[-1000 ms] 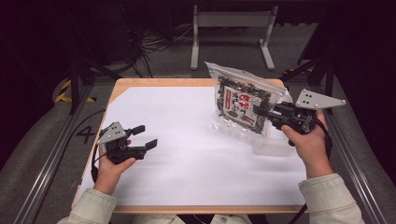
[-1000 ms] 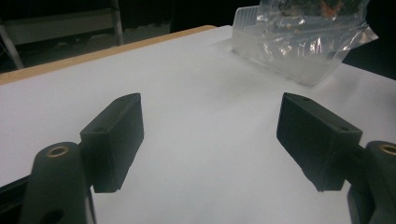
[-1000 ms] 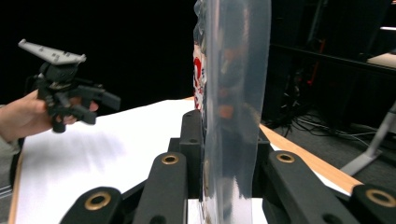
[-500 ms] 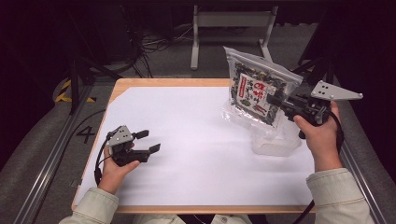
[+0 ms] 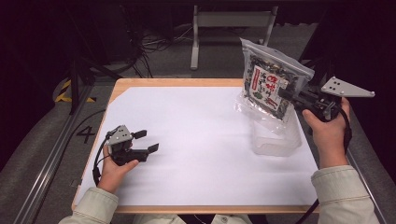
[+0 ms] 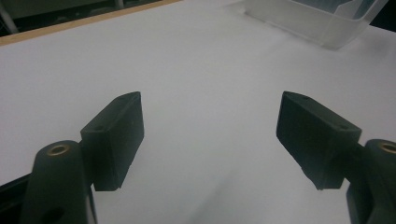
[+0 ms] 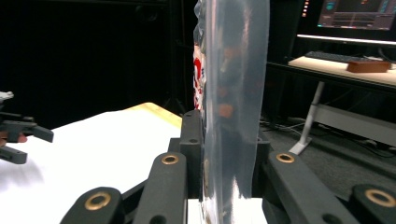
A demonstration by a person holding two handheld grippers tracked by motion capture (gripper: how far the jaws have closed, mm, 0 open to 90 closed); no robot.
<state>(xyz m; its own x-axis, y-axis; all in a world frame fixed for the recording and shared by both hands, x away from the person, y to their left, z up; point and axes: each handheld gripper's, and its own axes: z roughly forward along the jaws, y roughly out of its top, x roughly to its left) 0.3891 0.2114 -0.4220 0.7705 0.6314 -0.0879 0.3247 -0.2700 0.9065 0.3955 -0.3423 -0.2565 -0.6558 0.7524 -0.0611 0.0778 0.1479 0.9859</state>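
A clear zip bag (image 5: 272,80) with printed packets inside hangs upright above the table's right side, and my right gripper (image 5: 286,94) is shut on its right edge. In the right gripper view the bag (image 7: 236,93) stands edge-on, pinched between the two black jaws. Under the bag a clear plastic tub (image 5: 274,136) rests on the white sheet. My left gripper (image 5: 147,141) sits low at the left of the table, open with nothing between its fingers. The left gripper view shows its jaws wide apart over bare white sheet, with the tub (image 6: 317,18) far off at the top right.
A white sheet (image 5: 196,140) covers most of the wooden table (image 5: 140,83). Beyond the far edge are a metal stand (image 5: 233,18) and cables on the floor. A desk with a monitor (image 7: 359,14) is seen in the right gripper view.
My right gripper has lifted the bag up and to the right, tipping it from slanted over the table to upright. The left gripper has stayed put.
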